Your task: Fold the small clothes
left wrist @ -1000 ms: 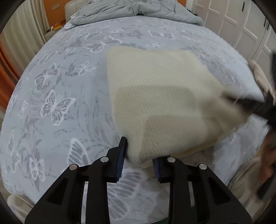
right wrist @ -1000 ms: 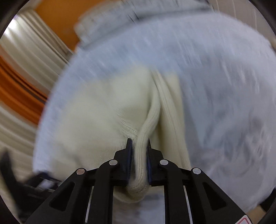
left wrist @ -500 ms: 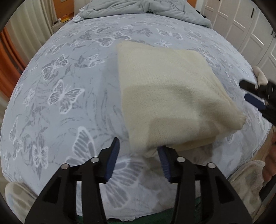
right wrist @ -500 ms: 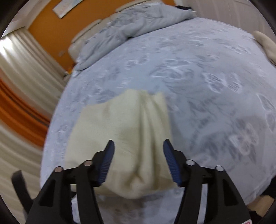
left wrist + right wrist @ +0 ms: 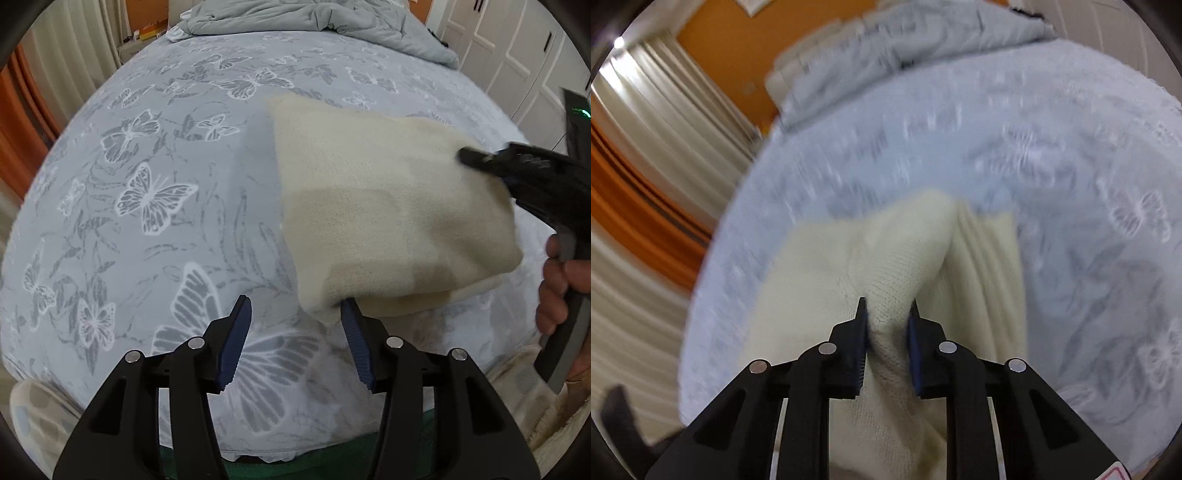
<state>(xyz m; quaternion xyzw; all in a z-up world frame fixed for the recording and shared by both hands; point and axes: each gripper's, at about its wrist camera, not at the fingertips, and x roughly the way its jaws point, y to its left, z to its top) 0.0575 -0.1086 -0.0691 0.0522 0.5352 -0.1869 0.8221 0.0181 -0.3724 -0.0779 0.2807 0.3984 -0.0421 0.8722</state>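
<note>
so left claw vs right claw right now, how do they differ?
Opening: the left claw is spread wide; the right claw is closed to a narrow gap.
Contact: the left claw holds nothing, with the corner of the cream knit garment only beside its right finger; the right claw pinches a raised fold of that garment.
Shared: both have black bodies and blue ribbed pads, and both work over the butterfly-print bedsheet.
</note>
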